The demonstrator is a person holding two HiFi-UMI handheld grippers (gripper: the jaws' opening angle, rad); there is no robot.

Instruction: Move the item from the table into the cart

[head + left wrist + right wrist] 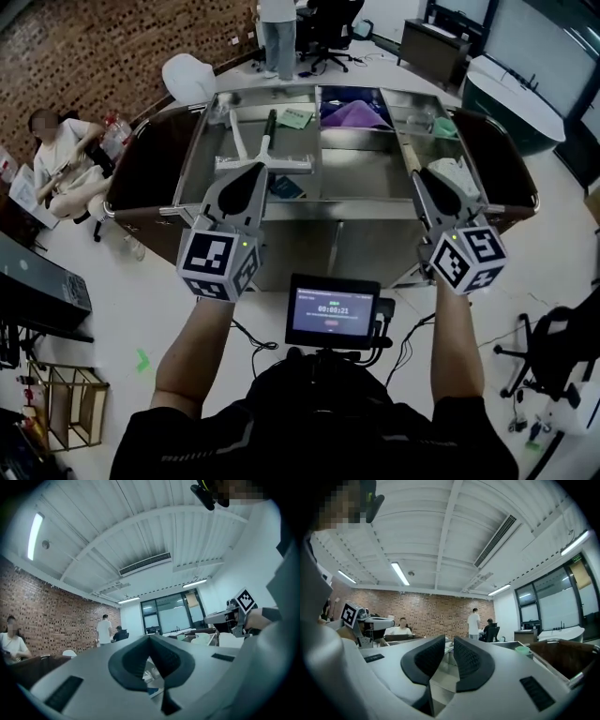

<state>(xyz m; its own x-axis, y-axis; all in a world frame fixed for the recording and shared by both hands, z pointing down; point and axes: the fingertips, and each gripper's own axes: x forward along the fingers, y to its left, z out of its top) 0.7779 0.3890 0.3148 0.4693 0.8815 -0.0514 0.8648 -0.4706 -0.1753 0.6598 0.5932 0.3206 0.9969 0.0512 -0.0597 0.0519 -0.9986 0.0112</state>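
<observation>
I have both claws raised level in front of the steel cart [328, 208], which stands at my 12 o'clock. The left gripper [255, 172] is clenched tight, its pads meeting at the tips with nothing caught between them; its own view [150, 637] shows the same. The right gripper [419, 174] has its pads a narrow slit apart, and its own view [449, 642] shows nothing in the gap, so it grasps nothing.

No table shows, and I cannot tell which thing is the task's item. Neither claw carries anything. What I see lies in the cart's compartments: a white frame [246, 148] at 11 o'clock, a green card [296, 117] just beyond it, a purple cloth [353, 115] in the far middle bay at 12 o'clock, and a teal piece [443, 127] at 1 o'clock.

A small screen [333, 311] sits below the claws at 6 o'clock. A seated person [61, 155] is at 9 o'clock beside the brick wall [94, 47].
</observation>
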